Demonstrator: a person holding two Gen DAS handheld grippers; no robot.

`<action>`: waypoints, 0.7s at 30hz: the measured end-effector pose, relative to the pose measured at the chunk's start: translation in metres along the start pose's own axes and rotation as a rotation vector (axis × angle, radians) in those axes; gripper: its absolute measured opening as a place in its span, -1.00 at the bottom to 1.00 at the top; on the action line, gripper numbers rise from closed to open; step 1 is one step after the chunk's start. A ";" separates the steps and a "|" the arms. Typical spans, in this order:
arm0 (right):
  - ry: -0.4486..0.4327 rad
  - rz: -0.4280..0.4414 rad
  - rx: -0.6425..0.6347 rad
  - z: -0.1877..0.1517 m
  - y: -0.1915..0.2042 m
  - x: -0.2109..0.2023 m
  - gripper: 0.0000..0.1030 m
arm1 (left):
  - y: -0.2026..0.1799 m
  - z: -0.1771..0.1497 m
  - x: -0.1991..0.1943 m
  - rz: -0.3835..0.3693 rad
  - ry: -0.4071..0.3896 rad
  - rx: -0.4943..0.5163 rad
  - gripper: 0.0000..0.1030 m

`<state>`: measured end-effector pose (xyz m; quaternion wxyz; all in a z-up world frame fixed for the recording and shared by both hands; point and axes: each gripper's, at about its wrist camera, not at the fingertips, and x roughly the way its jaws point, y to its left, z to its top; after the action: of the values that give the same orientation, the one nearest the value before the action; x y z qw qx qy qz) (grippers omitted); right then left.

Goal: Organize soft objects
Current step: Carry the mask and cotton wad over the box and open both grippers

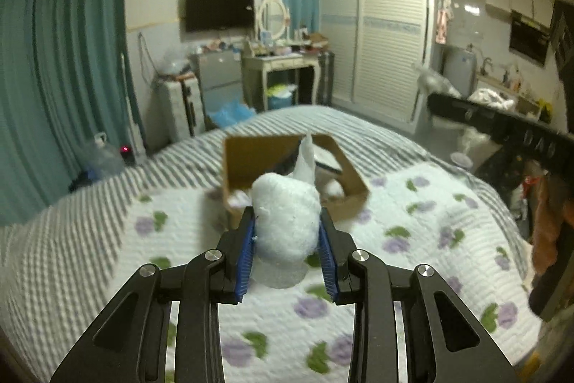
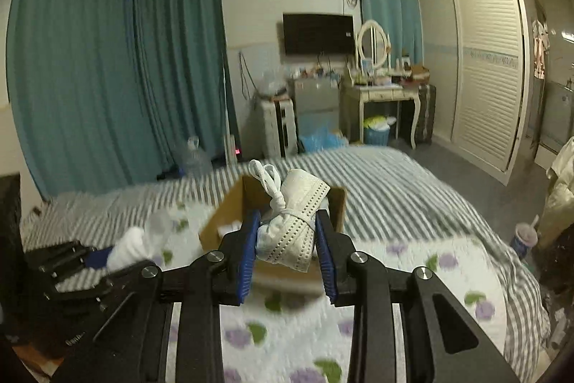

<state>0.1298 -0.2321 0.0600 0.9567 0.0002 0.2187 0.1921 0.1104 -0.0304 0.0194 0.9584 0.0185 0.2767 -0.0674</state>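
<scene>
My left gripper is shut on a fluffy white ball and holds it above the bed, just in front of an open cardboard box. The box holds other white soft items. My right gripper is shut on a white rolled bundle tied with a cord, held above the near edge of the same box. The left gripper with its white ball shows at the lower left of the right wrist view. The right gripper's body shows at the right of the left wrist view.
The box sits on a bed with a floral quilt over a grey striped cover. Beyond the bed stand teal curtains, a vanity desk, a wall TV and a white wardrobe. A water jug stands on the floor.
</scene>
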 end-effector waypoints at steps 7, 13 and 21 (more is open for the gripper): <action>-0.008 0.006 -0.045 0.034 0.010 0.057 -0.41 | 0.023 0.034 0.057 0.051 -0.009 0.020 -0.39; 0.039 0.022 -0.011 0.037 0.001 0.140 -0.41 | 0.028 0.055 0.127 0.074 -0.012 0.032 -0.39; 0.103 -0.006 0.025 0.031 -0.026 0.224 -0.41 | 0.031 0.054 0.207 0.048 0.053 0.071 -0.39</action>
<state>0.3388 -0.1715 -0.0081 0.9447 0.0017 0.2701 0.1862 0.3168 -0.0282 -0.0454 0.9508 0.0607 0.2989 -0.0538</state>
